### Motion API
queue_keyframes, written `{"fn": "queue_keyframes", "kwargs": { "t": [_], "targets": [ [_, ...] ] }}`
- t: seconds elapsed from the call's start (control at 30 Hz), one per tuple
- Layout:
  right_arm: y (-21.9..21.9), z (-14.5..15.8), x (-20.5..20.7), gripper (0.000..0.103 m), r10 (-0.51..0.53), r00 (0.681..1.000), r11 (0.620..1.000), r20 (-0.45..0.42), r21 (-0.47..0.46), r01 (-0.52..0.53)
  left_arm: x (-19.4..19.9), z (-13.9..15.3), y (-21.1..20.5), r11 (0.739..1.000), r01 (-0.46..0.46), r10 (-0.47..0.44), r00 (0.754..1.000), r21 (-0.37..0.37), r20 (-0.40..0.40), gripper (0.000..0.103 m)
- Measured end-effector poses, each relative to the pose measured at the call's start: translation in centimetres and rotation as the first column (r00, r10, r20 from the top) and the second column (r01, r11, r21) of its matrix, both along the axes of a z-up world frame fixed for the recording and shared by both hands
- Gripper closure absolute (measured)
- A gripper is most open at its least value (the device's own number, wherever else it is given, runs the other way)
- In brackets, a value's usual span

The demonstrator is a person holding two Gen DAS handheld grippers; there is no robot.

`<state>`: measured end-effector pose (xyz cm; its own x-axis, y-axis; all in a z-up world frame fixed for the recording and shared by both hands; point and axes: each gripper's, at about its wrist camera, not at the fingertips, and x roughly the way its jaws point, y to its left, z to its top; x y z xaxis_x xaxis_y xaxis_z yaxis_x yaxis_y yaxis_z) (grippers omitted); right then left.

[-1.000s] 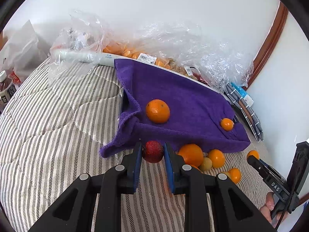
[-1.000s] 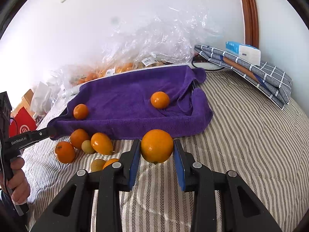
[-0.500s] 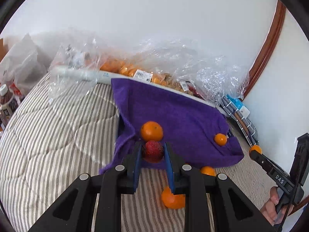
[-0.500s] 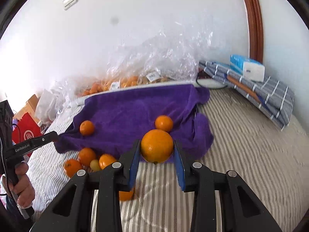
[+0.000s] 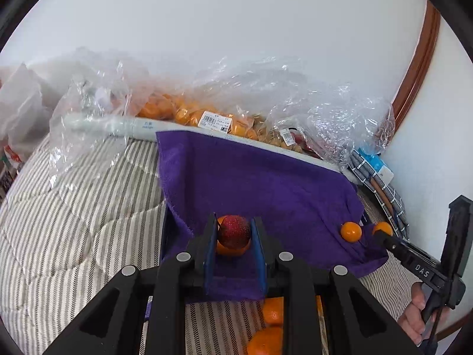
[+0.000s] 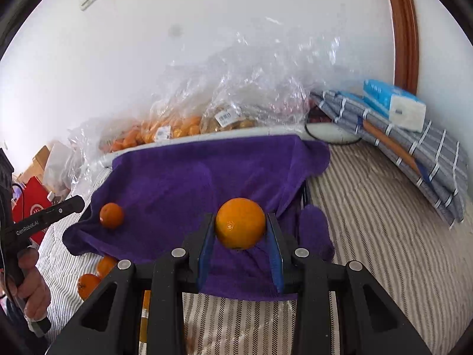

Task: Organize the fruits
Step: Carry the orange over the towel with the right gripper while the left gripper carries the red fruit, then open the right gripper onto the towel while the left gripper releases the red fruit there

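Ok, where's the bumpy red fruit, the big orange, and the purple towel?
Bumpy round red fruit (image 5: 233, 231): left wrist view, middle of its skin, held in the left claw.
Big round orange (image 6: 240, 222): right wrist view, centre of its peel.
Purple fluffy towel (image 6: 189, 183): right wrist view, bare middle.

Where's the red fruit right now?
In the left wrist view, the red fruit sits clamped in the left claw, over the purple towel.

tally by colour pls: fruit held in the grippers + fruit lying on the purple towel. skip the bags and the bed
Red: 1, red fruit in left gripper
Orange: 3, large orange in right gripper; small orange and half-hidden orange on purple towel
Total: 4
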<state>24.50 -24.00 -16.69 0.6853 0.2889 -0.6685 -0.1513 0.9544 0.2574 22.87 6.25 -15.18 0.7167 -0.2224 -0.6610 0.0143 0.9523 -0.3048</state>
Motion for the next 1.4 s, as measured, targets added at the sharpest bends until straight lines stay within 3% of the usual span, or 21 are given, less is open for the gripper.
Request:
{"fn": "queue_keyframes", "kwargs": {
  "t": [0.23,0.73,1.17,1.23,1.4],
  "targets": [
    [-0.2,-1.4,0.8,0.069,0.012,0.998,0.999,-0.068,0.033,-0.01,0.5,-1.3,-0.5,1.0,0.029,-0.029,0.999,0.011,-0.043,0.081],
    [0.7,-2.5,1.0,0.069,0.015,0.995,1.0,-0.103,-0.023,-0.018,0.5,-2.2,-2.3,0.994,0.101,-0.099,0.992,0.029,-0.074,0.081],
    [1.1,-2.3,0.4,0.066,0.014,0.997,0.999,-0.071,-0.044,-0.018,0.3,-2.3,-2.5,0.993,0.112,-0.109,0.992,0.039,-0.059,0.081],
    [1.0,-2.0,0.3,0.059,0.007,0.999,0.999,-0.052,-0.04,-0.009,0.3,-2.3,-2.5,0.993,0.11,-0.108,0.993,0.033,-0.055,0.076],
    [1.1,-1.2,-0.8,0.059,-0.014,1.0,0.999,0.015,-0.049,0.015,0.0,-1.9,-2.2,0.995,0.092,-0.091,0.995,0.041,-0.032,0.07]
  ]
}}
